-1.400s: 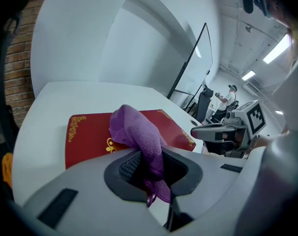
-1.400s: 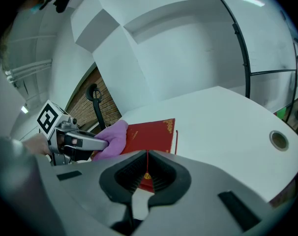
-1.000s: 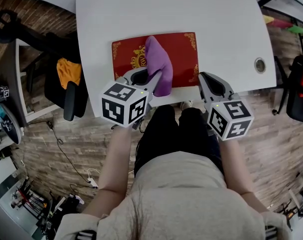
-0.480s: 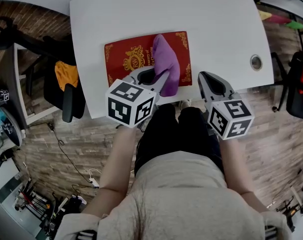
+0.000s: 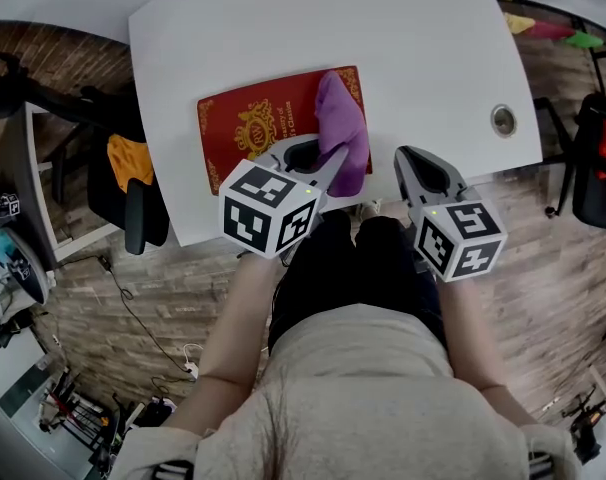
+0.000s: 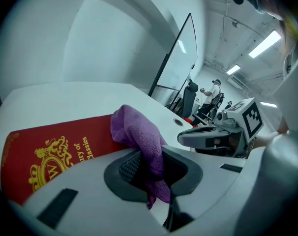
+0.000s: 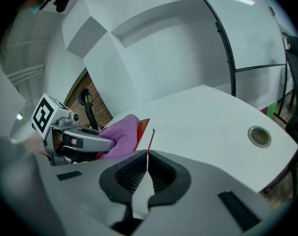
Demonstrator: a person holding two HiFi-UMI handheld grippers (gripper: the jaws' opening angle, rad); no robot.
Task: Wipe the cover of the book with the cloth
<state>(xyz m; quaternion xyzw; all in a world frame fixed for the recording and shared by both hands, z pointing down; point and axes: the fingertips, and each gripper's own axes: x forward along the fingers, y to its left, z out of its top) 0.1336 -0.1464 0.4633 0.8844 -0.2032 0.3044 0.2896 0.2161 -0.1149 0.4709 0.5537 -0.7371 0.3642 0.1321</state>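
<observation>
Nearby, chair beside table, grommet right, cloth covering book.

Bright, even light from ceiling strips, soft shadows, heavy fisheye distortion, dark vignetted corners, blurred near foreground.

Table: book flat near front edge, left of centre. Cloth on book's right part, near end between left gripper jaws. Right gripper over front edge, right of book. Cable hole farther right. Chair left of table.
</observation>
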